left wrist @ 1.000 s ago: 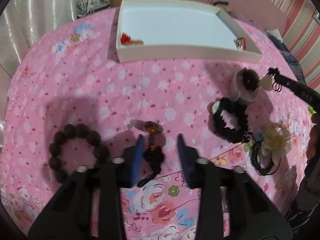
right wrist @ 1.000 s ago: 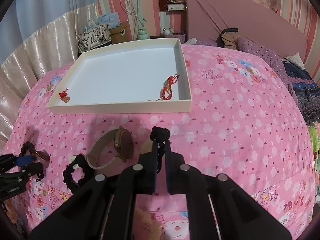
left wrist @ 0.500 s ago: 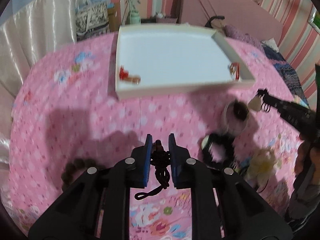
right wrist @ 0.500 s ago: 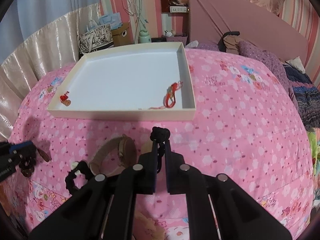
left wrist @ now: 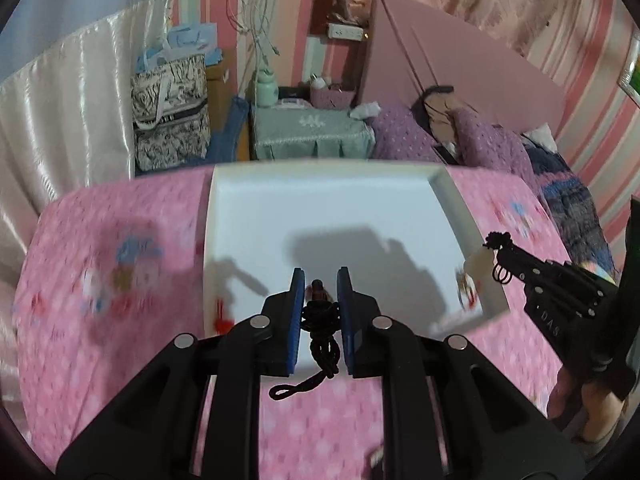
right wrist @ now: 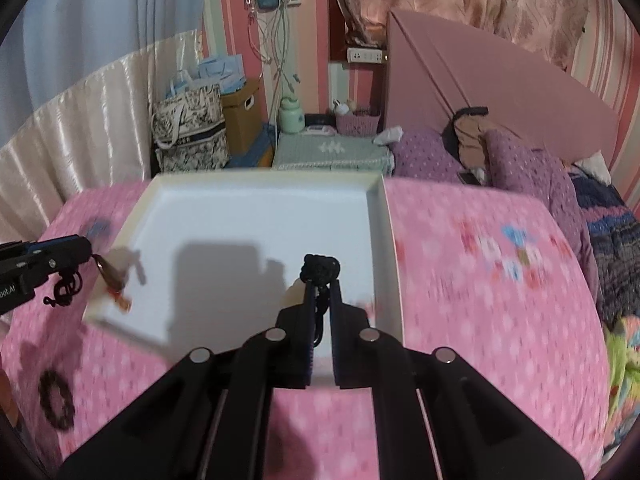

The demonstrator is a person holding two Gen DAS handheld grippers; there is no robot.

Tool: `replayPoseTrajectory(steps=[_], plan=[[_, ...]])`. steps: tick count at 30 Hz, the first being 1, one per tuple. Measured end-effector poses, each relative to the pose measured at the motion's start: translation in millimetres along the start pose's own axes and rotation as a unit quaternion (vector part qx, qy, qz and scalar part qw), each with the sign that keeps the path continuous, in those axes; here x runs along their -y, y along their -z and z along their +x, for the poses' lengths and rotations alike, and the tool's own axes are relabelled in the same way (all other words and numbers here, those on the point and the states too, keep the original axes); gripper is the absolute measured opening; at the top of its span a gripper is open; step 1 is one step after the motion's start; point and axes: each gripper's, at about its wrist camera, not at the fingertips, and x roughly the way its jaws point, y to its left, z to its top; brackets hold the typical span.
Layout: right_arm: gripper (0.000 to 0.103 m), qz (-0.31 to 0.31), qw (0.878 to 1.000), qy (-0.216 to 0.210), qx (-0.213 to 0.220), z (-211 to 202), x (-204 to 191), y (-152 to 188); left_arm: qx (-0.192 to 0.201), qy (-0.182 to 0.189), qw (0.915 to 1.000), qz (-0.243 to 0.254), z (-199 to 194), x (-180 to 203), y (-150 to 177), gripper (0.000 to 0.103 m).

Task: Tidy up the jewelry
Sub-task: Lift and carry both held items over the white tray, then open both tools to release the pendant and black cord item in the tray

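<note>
Black cord fills both your tongs: your left gripper (left wrist: 319, 286) is clamped on a knotted black cord pendant (left wrist: 320, 320), its loop dangling below the blue pads (left wrist: 294, 312). Your right gripper (right wrist: 321, 286) is pinched tight on another black knotted cord (right wrist: 320, 266). Both hang over the white tray (left wrist: 224, 216) on the pink floral bedspread (left wrist: 100, 320). A black bracelet (right wrist: 56, 400) lies on the bedspread.

I see the middle of the white tray (left wrist: 320, 208) bare, so there is free room. Its low walls stand in the way, and small red pieces (left wrist: 222, 318) lie near both front corners.
</note>
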Motion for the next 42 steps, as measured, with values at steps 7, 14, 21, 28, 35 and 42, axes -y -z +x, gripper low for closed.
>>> replayPoseTrajectory(steps=[7,14,21,28,35,42], plan=[[0.006,0.017,1.000,-0.003,0.007,53,6,-40,0.008,-0.005,0.9994,-0.035,56,-16,-43,0.015],[0.006,0.060,0.998,0.001,-0.008,107,29,-57,-0.002,-0.033,0.9985,-0.044,108,-25,-58,0.015],[0.006,0.084,0.996,0.014,-0.017,137,37,-57,0.005,-0.071,0.9956,-0.061,130,-35,-58,0.015],[0.006,0.099,0.995,0.012,-0.025,143,43,-56,-0.016,-0.095,0.9933,-0.064,144,-42,-55,0.015],[0.007,0.110,0.993,-0.003,-0.042,151,46,-53,-0.022,-0.111,0.9914,-0.067,149,-46,-51,0.023],[0.009,0.106,0.993,-0.006,-0.050,154,43,-52,-0.030,-0.121,0.9903,-0.061,154,-43,-49,0.030]])
